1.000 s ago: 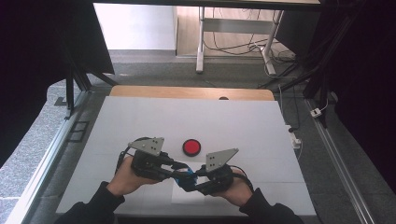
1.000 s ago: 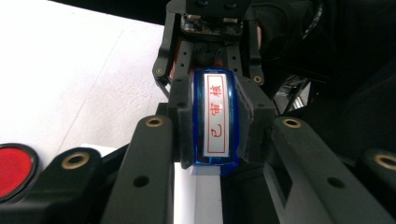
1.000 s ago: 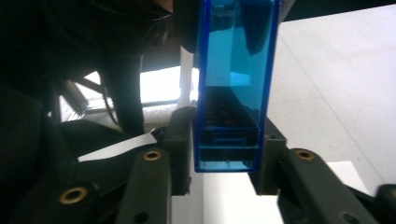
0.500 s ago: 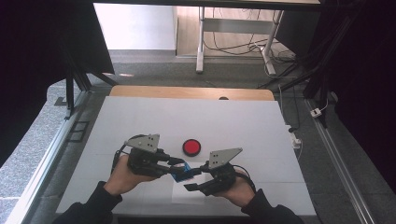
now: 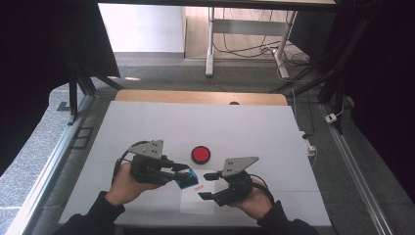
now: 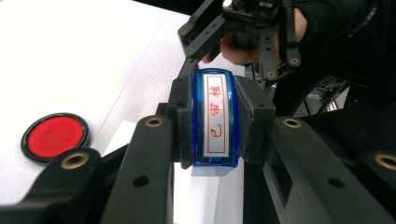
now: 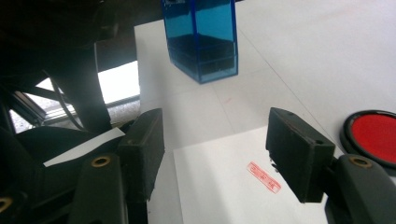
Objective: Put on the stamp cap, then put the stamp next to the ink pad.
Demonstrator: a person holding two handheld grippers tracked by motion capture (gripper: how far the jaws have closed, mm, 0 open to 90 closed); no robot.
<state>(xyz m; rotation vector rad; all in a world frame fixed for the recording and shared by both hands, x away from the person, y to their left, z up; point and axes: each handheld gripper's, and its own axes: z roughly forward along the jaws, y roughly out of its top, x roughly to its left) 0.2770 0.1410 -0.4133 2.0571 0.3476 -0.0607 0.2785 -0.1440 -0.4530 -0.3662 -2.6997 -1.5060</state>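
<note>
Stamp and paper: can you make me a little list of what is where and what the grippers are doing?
stamp: blue, clamped in left gripper, held above the table
paper: white sheet on table, red print on it
ink pad: red, round, beyond the paper
right gripper: jaws have just been opening, nothing between them, over the paper

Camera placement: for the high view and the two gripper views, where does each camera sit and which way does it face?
High view: above the person's side, facing forward and down on the white table; forearms, both hands, left gripper and right gripper show.
Left gripper view: rides the left gripper, facing along its jaws clamped on the blue stamp; the other hand shows beyond.
Right gripper view: rides the right gripper, facing along its parted jaws over the paper sheet.
Shared: all three show the stamp and the red ink pad.
</note>
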